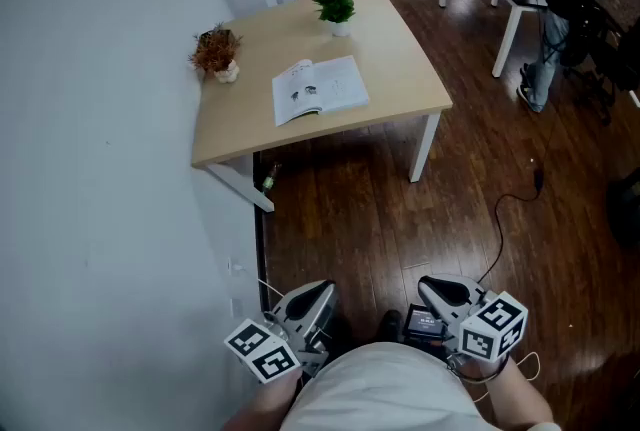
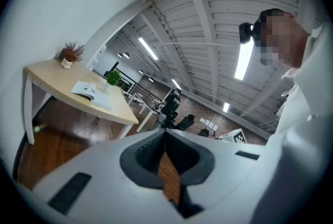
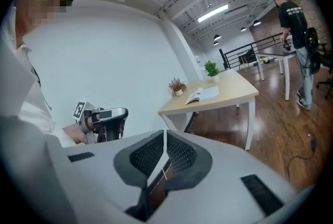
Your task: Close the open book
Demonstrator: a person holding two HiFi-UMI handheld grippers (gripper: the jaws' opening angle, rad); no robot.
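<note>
Lying open on the surface [image 1: 410, 79], the book [image 1: 320, 89] sat well apart from both pairs; left tongs [image 1: 322, 289] were closed and empty, right tongs [image 1: 428, 285] likewise closed, holding nothing.

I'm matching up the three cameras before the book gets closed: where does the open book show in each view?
Head view: open book in the upper centre, lying on the tan table.
Left gripper view: the book at the left, mid height, on that table.
Right gripper view: the book just right of centre.
Shared landmark: the green potted plant standing on the table beyond the book.
</note>
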